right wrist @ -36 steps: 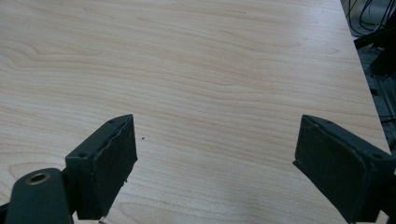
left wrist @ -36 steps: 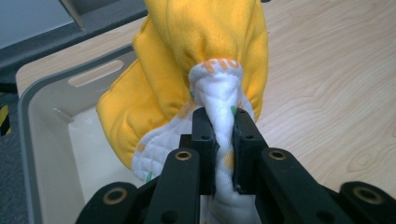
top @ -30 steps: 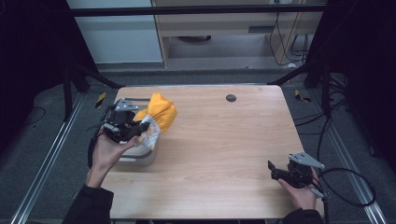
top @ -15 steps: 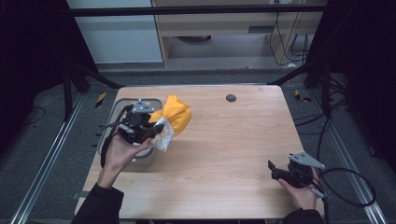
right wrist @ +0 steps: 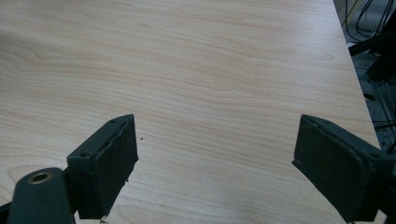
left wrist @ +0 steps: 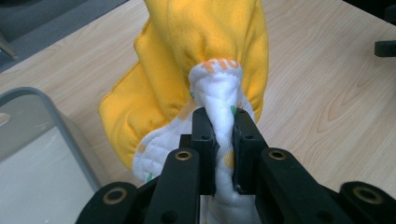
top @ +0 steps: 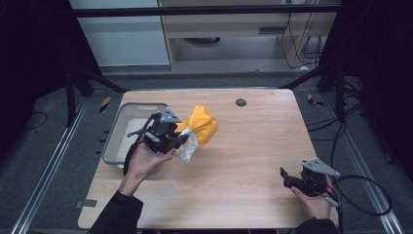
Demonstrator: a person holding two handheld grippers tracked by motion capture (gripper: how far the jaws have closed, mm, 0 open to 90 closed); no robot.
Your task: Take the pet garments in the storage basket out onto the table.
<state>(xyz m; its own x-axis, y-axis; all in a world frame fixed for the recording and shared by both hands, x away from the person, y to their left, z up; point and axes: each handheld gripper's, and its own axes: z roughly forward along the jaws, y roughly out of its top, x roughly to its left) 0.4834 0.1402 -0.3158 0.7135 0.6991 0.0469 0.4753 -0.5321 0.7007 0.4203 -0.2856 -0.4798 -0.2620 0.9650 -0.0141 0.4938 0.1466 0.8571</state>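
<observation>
From the high view, our left tongs (top: 181,141) carry the yellow-and-white cloth (top: 200,127) just right of the grey bin (top: 117,134), at ten o'clock on the worktop (top: 253,146). In the left gripper view they pinch its white fold (left wrist: 223,121). In the right gripper view, our right tongs (right wrist: 215,163) gape wide; next, we judge, comes laying it flat.

Counted: one desk (top: 243,161). One grey bin (top: 117,136). One yellow-and-white cloth (top: 197,129). Two tongs: left (top: 181,141) and right (top: 284,175). One dark round spot (top: 240,102) on the desk.
</observation>
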